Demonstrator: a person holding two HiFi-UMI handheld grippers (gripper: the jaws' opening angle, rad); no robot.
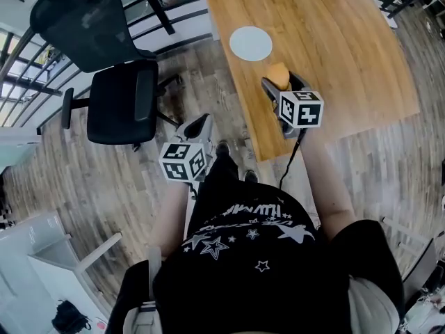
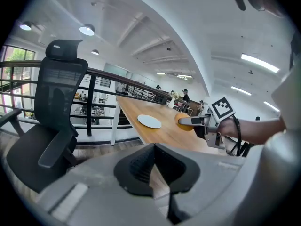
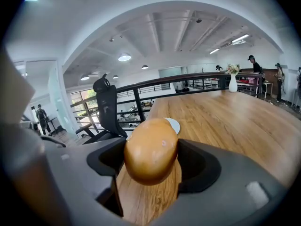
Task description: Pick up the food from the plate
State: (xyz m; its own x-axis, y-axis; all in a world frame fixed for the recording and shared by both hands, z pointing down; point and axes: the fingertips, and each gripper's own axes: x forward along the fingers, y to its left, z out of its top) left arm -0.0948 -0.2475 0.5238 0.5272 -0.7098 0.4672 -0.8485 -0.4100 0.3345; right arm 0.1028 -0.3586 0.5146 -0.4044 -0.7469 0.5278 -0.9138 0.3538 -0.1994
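Food (image 3: 150,149), a golden-brown bun, sits clamped in the right tongs (image 1: 280,83), low in the middle of the right gripper view. It is over the wooden counter (image 1: 334,40), clear of the round white plate (image 1: 250,42), whose whole face shows at upper centre of the head view. The left tongs (image 2: 153,166) are closed on nothing, beside the counter.

Head view looks down — all views share the plate (image 1: 251,43).
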